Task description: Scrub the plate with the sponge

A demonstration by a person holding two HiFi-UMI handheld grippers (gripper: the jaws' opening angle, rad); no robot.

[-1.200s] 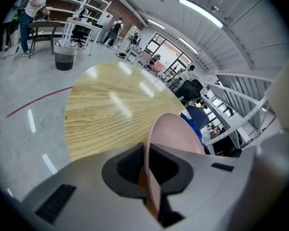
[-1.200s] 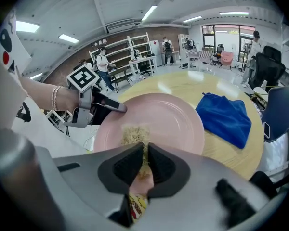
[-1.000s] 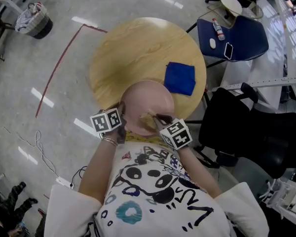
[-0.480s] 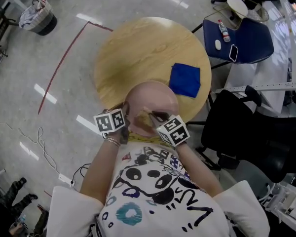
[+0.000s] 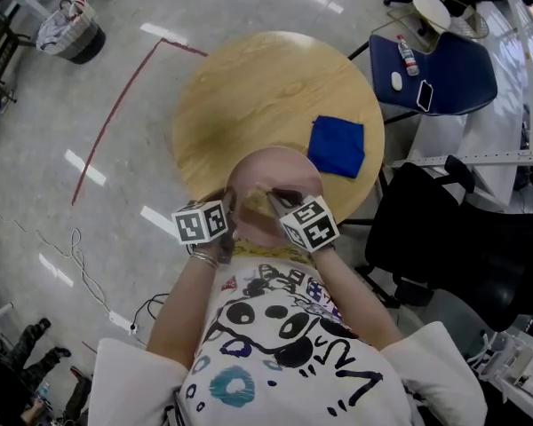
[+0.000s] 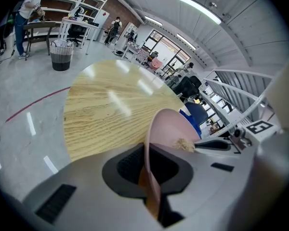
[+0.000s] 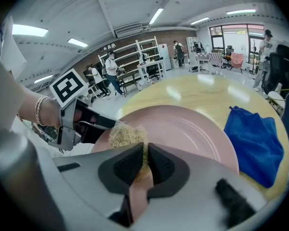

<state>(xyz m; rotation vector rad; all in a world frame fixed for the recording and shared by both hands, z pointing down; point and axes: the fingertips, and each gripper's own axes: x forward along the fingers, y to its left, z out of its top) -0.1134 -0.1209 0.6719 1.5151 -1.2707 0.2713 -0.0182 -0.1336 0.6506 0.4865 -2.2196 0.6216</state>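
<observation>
Your left hand-held gripper (image 6: 151, 174) clamps the rim of the pink plate (image 7: 188, 129); your right hand-held gripper (image 7: 145, 161) pinches the sponge (image 7: 126, 136) on it, slightly farther across than before.

Lower part of sponge (image 7: 126, 134) buried between right claw (image 7: 144, 154) jaws. Near rim of plate (image 6: 169, 129) sunk inside left claw (image 6: 152, 161). Head view: marker cubes (image 5: 201, 223) cover plate's near rim; table (image 5: 249, 96) near edge hidden beneath.

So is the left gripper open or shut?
Shut: the left gripper has its jaws clamped on the plate rim, as its own view shows.
</observation>
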